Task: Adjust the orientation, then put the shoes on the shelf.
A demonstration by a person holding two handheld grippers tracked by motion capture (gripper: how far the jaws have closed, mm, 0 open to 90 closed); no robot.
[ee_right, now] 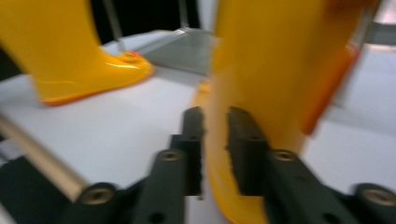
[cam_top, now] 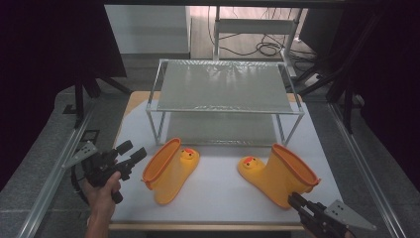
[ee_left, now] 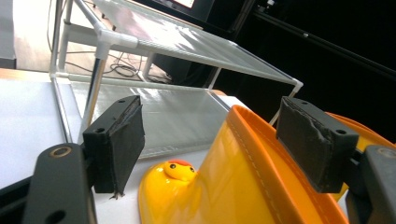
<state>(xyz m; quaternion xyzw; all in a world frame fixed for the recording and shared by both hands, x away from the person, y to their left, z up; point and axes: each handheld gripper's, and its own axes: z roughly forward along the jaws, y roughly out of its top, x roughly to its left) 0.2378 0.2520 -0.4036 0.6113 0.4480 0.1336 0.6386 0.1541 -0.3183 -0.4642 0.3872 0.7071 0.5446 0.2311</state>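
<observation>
Starting only: both boots in front of rack (cam_top: 225, 89), neither shelved. My left tool (cam_top: 130, 157) spread beside left boot (cam_top: 168, 171); right tool (cam_top: 298, 202) parted at right boot (cam_top: 280, 173) heel, not pinching.

Open white tabletop (cam_top: 218, 193) btwn the two boots: clear lane front to back, up to the shelf rack (cam_top: 223, 87). Left boot (cam_top: 168, 171) lies tilted just beside the left hand-held gripper (cam_top: 130, 154), blocking its way inward. Right boot (cam_top: 277, 173) stands directly ahead of the right hand-held gripper (cam_top: 297, 201), v. close. Rack's legs and lower shelf close off the back; low gap under top shelf. Front edge strip free.
</observation>
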